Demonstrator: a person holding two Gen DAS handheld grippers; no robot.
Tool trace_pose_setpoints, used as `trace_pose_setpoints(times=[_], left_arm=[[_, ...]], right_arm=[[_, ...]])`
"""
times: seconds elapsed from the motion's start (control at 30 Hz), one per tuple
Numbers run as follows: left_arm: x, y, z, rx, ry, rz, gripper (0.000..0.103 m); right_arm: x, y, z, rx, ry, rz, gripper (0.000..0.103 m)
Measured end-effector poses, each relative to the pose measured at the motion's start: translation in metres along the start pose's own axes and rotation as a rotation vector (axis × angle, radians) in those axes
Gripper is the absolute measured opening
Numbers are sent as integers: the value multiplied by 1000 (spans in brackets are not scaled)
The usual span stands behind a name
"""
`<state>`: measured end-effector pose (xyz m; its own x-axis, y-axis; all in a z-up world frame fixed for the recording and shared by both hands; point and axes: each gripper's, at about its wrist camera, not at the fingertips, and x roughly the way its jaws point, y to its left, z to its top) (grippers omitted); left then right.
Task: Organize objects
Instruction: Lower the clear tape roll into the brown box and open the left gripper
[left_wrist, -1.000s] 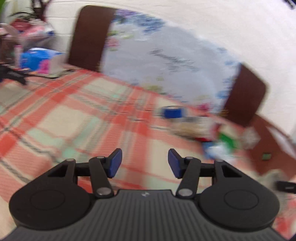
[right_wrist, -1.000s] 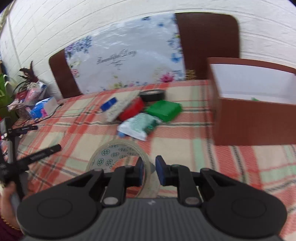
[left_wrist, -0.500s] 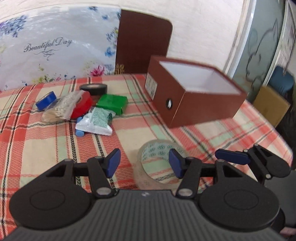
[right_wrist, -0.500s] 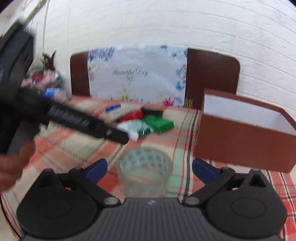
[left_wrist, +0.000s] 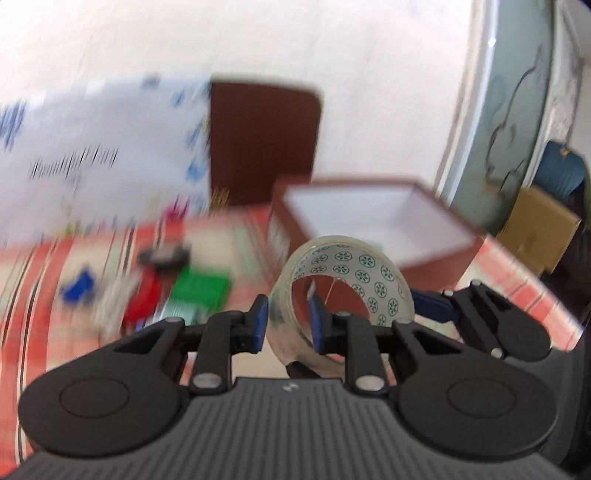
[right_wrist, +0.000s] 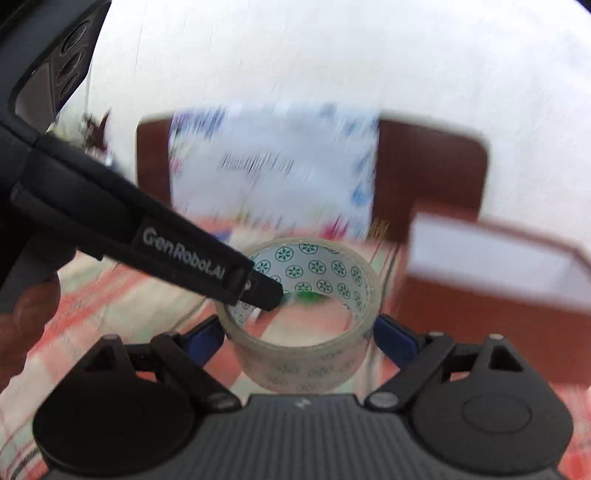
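Note:
A clear tape roll (left_wrist: 343, 280) with a green-patterned core is held up off the table. My left gripper (left_wrist: 288, 325) is shut on its left wall, one finger outside and one inside the ring. In the right wrist view the tape roll (right_wrist: 306, 321) sits between the wide-open blue pads of my right gripper (right_wrist: 299, 339), which do not press it. The left gripper's finger (right_wrist: 184, 254) reaches into the ring from the left. An open brown box (left_wrist: 373, 229) with a white inside stands behind, also in the right wrist view (right_wrist: 491, 284).
Blurred items lie on the checked tablecloth (left_wrist: 44, 295) at left: a blue tape roll (left_wrist: 79, 288), a red item (left_wrist: 142, 299), a green packet (left_wrist: 201, 291), a black tape roll (left_wrist: 164, 254). A chair with a floral cover (left_wrist: 103, 155) stands behind. A cardboard box (left_wrist: 535, 229) is at far right.
My left gripper has closed on the tape roll's wall and lifted it off the table. My right gripper stays open around the roll. Both views have swung and blurred.

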<state>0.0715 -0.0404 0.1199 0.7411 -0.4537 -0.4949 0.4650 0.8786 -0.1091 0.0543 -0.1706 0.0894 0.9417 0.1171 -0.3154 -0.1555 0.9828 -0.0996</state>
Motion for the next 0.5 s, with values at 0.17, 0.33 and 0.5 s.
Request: trace_pose_setpoints(times=[0.17,0.33,0.5], left_arm=[[50,-31,51,51,-66,-34,28],[112,-49,61,78,-15,-32,28],[136,-49,53,69,69,16,42]], right_arm=[[20,-56,26,17,-62,-124,91],[56,-103,20,95,7,-151,91],[88,-119,6,122,80,-98,95]])
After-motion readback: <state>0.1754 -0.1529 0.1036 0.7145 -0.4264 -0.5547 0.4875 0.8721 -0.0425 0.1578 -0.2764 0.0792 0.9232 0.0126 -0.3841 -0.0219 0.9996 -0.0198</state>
